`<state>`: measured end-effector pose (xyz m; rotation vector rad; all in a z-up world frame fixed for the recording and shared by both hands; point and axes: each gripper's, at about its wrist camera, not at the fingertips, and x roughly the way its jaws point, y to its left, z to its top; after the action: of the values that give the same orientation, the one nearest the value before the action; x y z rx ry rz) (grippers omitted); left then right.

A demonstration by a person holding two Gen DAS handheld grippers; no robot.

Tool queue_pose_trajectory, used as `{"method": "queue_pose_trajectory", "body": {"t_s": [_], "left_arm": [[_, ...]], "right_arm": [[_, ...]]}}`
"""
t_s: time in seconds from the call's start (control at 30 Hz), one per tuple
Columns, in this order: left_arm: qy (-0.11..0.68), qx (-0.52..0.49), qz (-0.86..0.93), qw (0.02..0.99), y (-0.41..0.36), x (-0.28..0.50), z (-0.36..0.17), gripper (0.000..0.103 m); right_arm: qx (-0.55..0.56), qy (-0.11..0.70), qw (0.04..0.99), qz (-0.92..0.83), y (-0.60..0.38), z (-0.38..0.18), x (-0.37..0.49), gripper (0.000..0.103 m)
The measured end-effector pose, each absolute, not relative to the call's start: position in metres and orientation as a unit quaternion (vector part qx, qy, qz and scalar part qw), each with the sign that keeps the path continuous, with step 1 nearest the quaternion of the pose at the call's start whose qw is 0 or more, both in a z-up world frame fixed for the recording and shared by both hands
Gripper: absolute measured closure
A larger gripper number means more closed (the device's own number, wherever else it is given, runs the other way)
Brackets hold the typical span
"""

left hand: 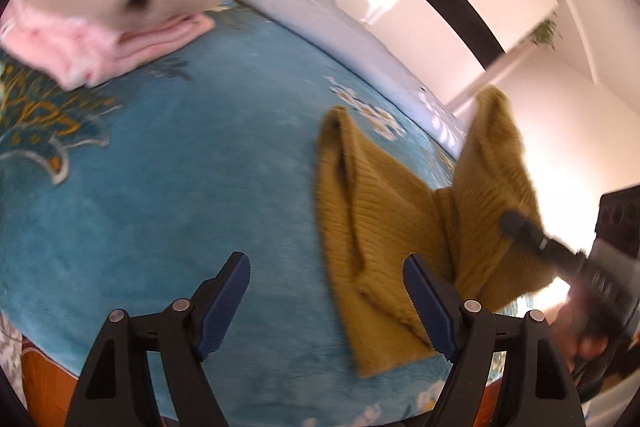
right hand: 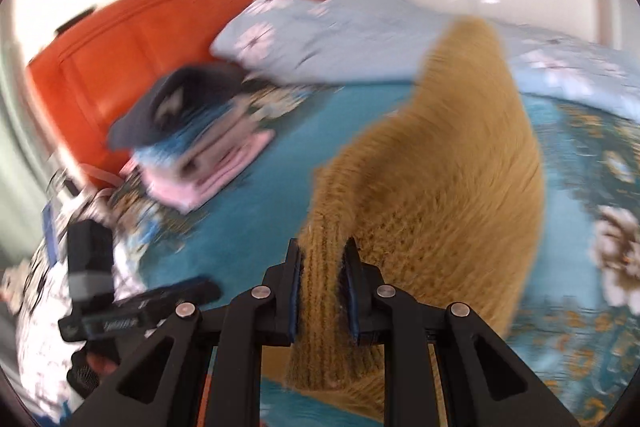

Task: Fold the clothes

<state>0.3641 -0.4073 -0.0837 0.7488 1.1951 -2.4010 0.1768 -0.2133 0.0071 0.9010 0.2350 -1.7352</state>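
We hold the mustard knit garment in our right gripper, whose jaws are pinched narrow on a ribbed edge of the fabric, probably a cuff or hem, though the blur makes that hard to settle. Gripping at an edge makes sense: it lets the rest of the cloth drape free, so we can see its shape before laying it flat.

In the left wrist view the same garment sits at about 3 o'clock, part lifted and part trailing on the teal bedspread. Our left gripper has its jaws spread wide and holds nothing; it hovers over the bedspread with the near edge of the knit just beside its right finger. We judge it is placed there to take a second edge, since a fold needs two held points to keep the cloth taut.

At 10 to 11 o'clock in that view lies a stack of folded clothes, pink at the bottom, grey and blue above. The right wrist view shows that stack at 9 to 10 o'clock, well apart from the knit, with a dark piece on top. It is kept aside so the middle of the bed is free for folding. A pale floral quilt is bunched at 12 o'clock.
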Motion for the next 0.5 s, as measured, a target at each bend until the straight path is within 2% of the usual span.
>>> {"method": "queue_pose_trajectory", "body": {"t_s": [0.27,0.4,0.5], "left_arm": [[0.441,0.267,-0.838,0.181,-0.418,0.374,-0.094,0.021],[0.461,0.261,-0.832,0.163,-0.418,0.371,-0.094,0.021],[0.499,0.246,-0.82,0.135,-0.419,0.371,-0.096,0.021]], "right_arm": [[0.432,0.162,0.549,-0.697,-0.257,-0.047,0.206,0.082],[0.414,0.177,0.567,-0.69,-0.254,-0.042,0.216,0.077],[0.407,0.165,0.593,-0.675,-0.239,-0.04,0.217,0.068]]}}
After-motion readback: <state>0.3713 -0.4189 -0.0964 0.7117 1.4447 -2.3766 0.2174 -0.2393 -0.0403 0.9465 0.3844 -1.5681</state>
